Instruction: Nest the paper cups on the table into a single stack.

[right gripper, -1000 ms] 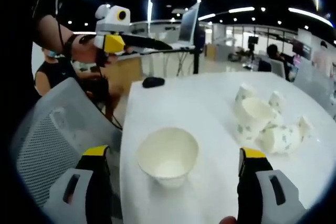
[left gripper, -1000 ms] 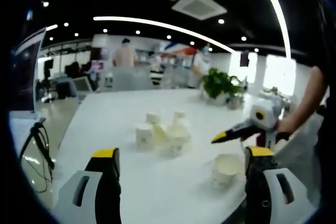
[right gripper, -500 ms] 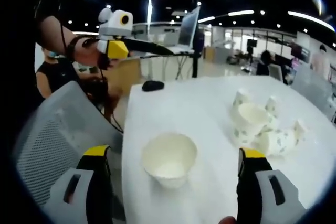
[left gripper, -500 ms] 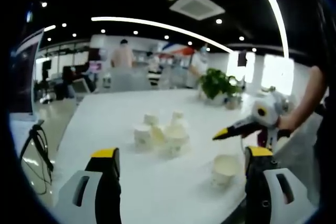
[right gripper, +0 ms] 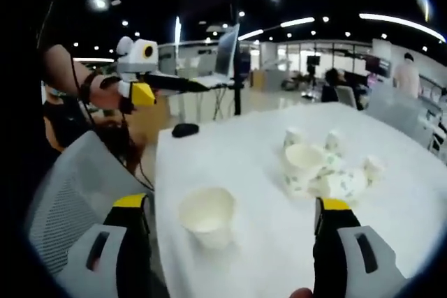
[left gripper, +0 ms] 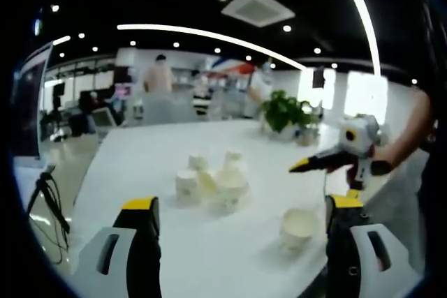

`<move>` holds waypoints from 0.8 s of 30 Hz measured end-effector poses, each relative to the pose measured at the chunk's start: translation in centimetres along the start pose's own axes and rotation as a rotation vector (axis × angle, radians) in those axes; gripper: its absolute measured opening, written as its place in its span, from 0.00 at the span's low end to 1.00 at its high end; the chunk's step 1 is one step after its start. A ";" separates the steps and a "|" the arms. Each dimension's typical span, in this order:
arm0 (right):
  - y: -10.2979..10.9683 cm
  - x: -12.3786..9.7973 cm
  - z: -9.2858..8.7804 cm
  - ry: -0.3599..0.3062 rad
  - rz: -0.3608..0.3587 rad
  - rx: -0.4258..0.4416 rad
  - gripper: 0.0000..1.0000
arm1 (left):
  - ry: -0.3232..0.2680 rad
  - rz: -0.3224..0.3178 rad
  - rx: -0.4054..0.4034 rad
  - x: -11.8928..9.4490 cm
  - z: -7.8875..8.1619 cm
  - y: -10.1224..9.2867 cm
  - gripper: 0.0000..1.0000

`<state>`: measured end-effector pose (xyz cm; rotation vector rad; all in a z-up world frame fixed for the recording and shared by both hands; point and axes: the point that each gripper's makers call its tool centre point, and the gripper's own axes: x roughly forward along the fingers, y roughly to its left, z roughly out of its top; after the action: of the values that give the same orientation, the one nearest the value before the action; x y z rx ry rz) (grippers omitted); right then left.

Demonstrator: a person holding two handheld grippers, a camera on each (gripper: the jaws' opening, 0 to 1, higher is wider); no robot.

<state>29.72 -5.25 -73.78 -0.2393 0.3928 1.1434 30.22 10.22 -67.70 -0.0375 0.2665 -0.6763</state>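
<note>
In the left gripper view, the left gripper (left gripper: 241, 225) shows 2 grey jaws w/ yellow tips, set wide apart, nothing between them. A black cable (left gripper: 43, 193) hangs at the far left, beside the white table (left gripper: 140, 165), which is smooth & a bit glossy. Near the middle of the table sits the cup pile (left gripper: 213, 181): approx. 5 white paper cups w/ a faint pattern, small tapered cylinders, some upright, some tipped over, touching each other; exact number is hard to tell because of blur. To the right, near the table edge and just beside the right jaw, stands 1 single cup (left gripper: 299, 227), upright, mouth up, plain pale inside. Above it the right gripper (left gripper: 302, 166) comes in, yellow tip, held in a hand (left gripper: 391, 158); from here I cannot tell its opening. A green plant (left gripper: 285, 111) stands at the far edge.

In the right gripper view, a grey mesh chair (right gripper: 66, 200) is at left. Above it the left gripper (right gripper: 209, 86) reaches in, long dark jaws. A dark oval thing (right gripper: 185, 130), maybe a mouse, lies on the table (right gripper: 230, 151). The right gripper (right gripper: 230, 225) has its 2 jaws wide, holding nothing. The single cup (right gripper: 207, 215) stands between them, nearer the left jaw, not touching. The cup pile (right gripper: 323, 168) lies further right, well apart from the single cup.
</note>
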 end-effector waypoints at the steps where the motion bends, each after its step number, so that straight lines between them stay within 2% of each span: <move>1: -0.3 -0.3 0.2 -0.009 -0.010 0.001 0.96 | 0.000 0.002 -0.002 0.0 0.0 0.0 1.00; 17: -4.3 -3.7 1.0 -0.035 -0.134 0.022 0.94 | -0.002 -0.007 -0.004 0.2 0.2 -0.1 0.99; 24: -6.6 -5.6 0.4 -0.029 -0.200 0.035 0.93 | -0.001 -0.015 -0.003 0.5 0.2 -0.1 0.99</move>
<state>33.80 -12.39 -71.18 -0.2261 0.3546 0.9418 30.58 9.79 -67.56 -0.0423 0.2665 -0.6910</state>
